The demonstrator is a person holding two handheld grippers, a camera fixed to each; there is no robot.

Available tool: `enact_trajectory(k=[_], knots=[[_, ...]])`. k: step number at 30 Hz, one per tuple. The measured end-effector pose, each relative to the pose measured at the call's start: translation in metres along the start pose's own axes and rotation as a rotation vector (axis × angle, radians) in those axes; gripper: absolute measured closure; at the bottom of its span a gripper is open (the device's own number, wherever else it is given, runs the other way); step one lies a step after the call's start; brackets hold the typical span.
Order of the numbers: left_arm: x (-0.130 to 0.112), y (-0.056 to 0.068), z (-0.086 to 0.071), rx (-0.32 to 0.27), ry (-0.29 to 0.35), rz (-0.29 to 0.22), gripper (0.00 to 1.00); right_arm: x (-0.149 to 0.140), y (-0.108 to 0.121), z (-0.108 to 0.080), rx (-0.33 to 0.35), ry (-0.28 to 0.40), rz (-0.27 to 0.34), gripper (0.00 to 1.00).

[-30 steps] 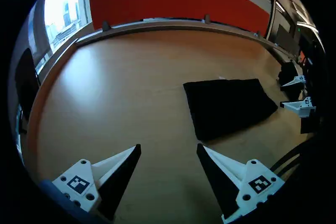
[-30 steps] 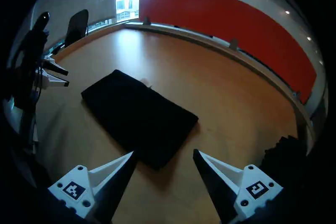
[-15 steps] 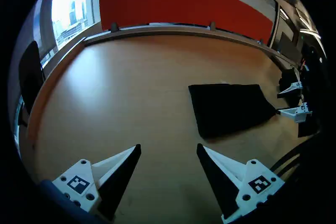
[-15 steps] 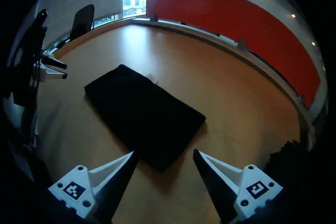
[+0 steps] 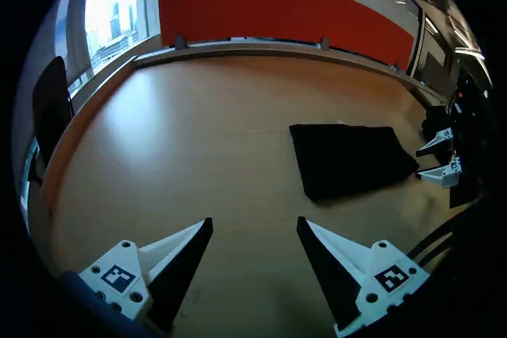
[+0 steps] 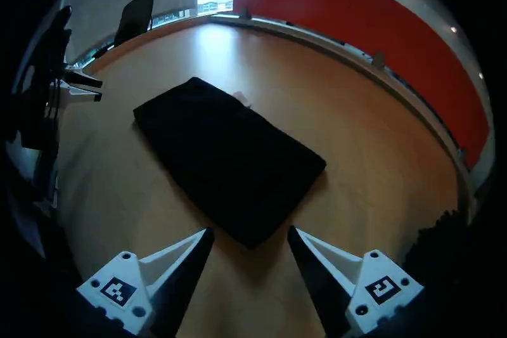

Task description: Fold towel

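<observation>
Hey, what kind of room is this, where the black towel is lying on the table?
Probably an office or meeting room: a wide wooden table with a red divider panel along its far edge, a dark office chair beside it, and a large window showing city buildings.

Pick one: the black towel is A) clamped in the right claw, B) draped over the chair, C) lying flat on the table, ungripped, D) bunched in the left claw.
C: the black towel lies flat on the table, with the right claw and left claw both open.
</observation>
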State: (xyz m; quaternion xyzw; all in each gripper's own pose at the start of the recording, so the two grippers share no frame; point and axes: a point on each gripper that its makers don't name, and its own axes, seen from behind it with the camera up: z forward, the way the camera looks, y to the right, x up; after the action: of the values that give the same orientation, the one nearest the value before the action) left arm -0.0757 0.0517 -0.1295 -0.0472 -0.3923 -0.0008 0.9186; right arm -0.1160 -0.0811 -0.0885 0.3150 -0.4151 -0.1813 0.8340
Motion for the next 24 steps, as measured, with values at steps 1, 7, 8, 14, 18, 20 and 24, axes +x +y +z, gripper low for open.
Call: enact_trajectory(k=[1,7,8,14,18,20,24], knots=[[-0.001,-0.001,-0.001,0.001,0.001,0.001,0.01,-0.001,0.0,0.001,0.001,-0.004,-0.002,0.17],[-0.009,-0.005,-0.007,0.012,-0.002,0.004,0.01,-0.01,0.001,0.003,0.013,-0.037,-0.005,0.34],[-0.01,-0.006,-0.008,0.015,-0.002,0.003,0.01,-0.011,0.001,0.003,0.017,-0.041,-0.003,0.38],[-0.016,-0.011,-0.018,0.025,0.004,-0.005,0.01,-0.01,0.0,0.002,0.041,-0.048,0.01,0.6],[-0.019,-0.014,-0.023,0.033,0.006,-0.003,0.01,-0.009,0.001,0.002,0.046,-0.046,0.011,0.65],[-0.019,-0.016,-0.025,0.038,0.007,-0.002,0.01,-0.01,0.001,0.002,0.051,-0.048,0.006,0.7],[-0.021,-0.019,-0.029,0.043,0.009,-0.004,0.02,-0.011,0.001,0.002,0.059,-0.049,-0.002,0.82]])
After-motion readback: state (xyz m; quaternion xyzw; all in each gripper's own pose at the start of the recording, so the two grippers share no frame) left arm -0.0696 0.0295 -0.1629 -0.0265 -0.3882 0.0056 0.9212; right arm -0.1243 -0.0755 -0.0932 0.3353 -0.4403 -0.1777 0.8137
